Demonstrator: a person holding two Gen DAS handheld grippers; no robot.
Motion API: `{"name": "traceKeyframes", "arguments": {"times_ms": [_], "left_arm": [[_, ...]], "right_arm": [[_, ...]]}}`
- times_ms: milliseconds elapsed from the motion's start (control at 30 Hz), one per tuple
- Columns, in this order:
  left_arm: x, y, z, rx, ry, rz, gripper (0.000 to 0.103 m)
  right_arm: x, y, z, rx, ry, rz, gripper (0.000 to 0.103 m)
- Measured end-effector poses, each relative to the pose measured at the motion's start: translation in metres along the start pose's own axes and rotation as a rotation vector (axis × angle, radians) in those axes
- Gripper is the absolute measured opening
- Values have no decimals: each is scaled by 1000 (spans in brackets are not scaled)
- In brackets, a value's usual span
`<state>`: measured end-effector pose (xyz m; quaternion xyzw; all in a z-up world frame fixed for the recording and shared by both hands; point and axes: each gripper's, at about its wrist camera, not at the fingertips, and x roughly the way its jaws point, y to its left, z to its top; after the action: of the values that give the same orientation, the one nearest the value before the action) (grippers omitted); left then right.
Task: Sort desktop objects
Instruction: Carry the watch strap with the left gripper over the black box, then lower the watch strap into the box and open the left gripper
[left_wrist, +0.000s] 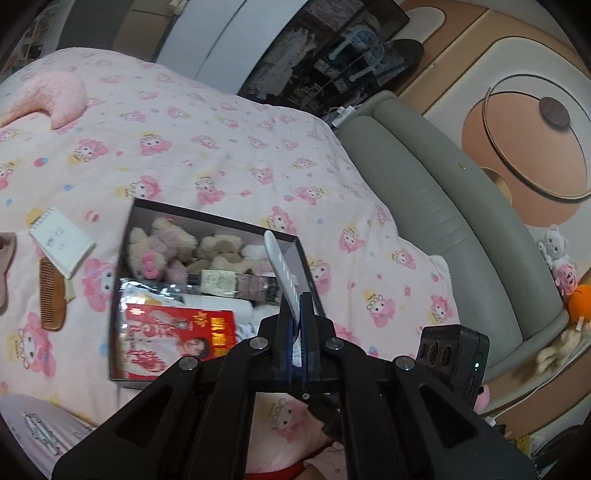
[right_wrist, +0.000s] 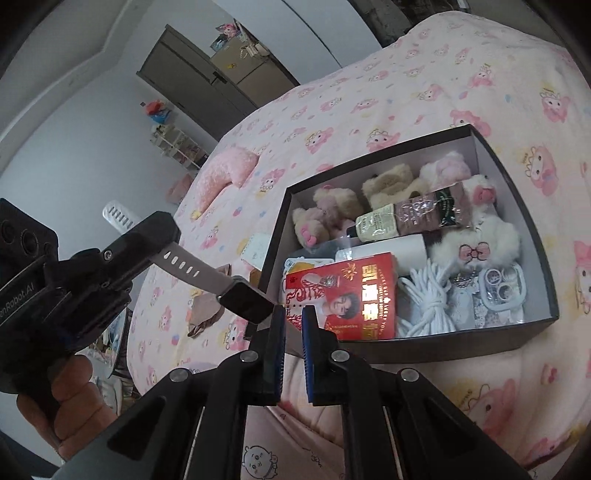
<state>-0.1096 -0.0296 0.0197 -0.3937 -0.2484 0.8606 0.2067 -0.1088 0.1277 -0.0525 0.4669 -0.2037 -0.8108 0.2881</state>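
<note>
Smartwatch (right_wrist: 243, 302), white perforated strap

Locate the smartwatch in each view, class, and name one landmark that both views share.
Left wrist view: only the smartwatch's white strap shows, lower centre, clamped in the left gripper.
Right wrist view: the whole watch hangs at centre left.
Shared landmark: the red packet in the dark box.

Soft, even indoor light falls on both views, and only faint shadows lie around the dark-walled box (right_wrist: 514, 175). Glare glints off a shiny packet inside it. Beyond the box, fisheye bending curves walls and darkens corners; the far shelves are perhaps slightly blurred.
</note>
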Motion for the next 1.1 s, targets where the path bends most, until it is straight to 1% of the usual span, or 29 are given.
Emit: {"name": "traceKeyframes", "arguments": {"times_ms": [100, 167, 267, 333, 400, 467, 533, 633, 767, 833, 867, 900, 933, 967, 1000, 1067, 1100], "left_arm": [[24, -30, 2, 34, 28, -42, 1], [36, -47, 6, 37, 40, -85, 1], [42, -67, 12, 49, 10, -116, 1], [41, -64, 12, 23, -24, -112, 1], [43, -44, 7, -24, -29, -82, 1], [52, -13, -2, -82, -2, -24, 1], [61, 21, -15, -134, 28, 47, 1], [70, 63, -33, -191, 64, 113, 1], [73, 92, -45, -210, 103, 126, 1], [72, 98, -47, -200, 118, 162, 6], [70, 100, -47, -191, 123, 178, 10], [68, 101, -47, -184, 129, 188, 21], [65, 102, -47, -176, 134, 203, 41], [61, 101, -46, -168, 132, 227, 48], [56, 101, -46, -154, 115, 249, 50], [47, 97, -46, -120, 82, 305, 50], [43, 94, -47, -98, 66, 326, 50]], "right_arm": [[-19, -14, 0, 24, -38, -17, 7], [-32, -26, 2, 59, -64, -29, 7], [-49, -42, 8, 93, -104, -63, 7], [-57, -49, 13, 98, -127, -77, 7], [-58, -55, 18, 99, -145, -95, 7], [-51, -61, 21, 89, -143, -126, 7], [-39, -69, 20, 86, -115, -163, 7], [-17, -82, 18, 93, -56, -182, 7], [3, -89, 16, 85, -10, -212, 7], [8, -89, 15, 77, 8, -227, 7], [9, -88, 15, 70, 15, -240, 7], [10, -86, 16, 59, 18, -255, 8], [10, -83, 18, 44, 20, -270, 10], [10, -80, 19, 29, 21, -287, 14], [10, -78, 22, 13, 23, -305, 16], [13, -73, 29, -15, 30, -335, 25], [14, -70, 32, -31, 28, -342, 26]]}}
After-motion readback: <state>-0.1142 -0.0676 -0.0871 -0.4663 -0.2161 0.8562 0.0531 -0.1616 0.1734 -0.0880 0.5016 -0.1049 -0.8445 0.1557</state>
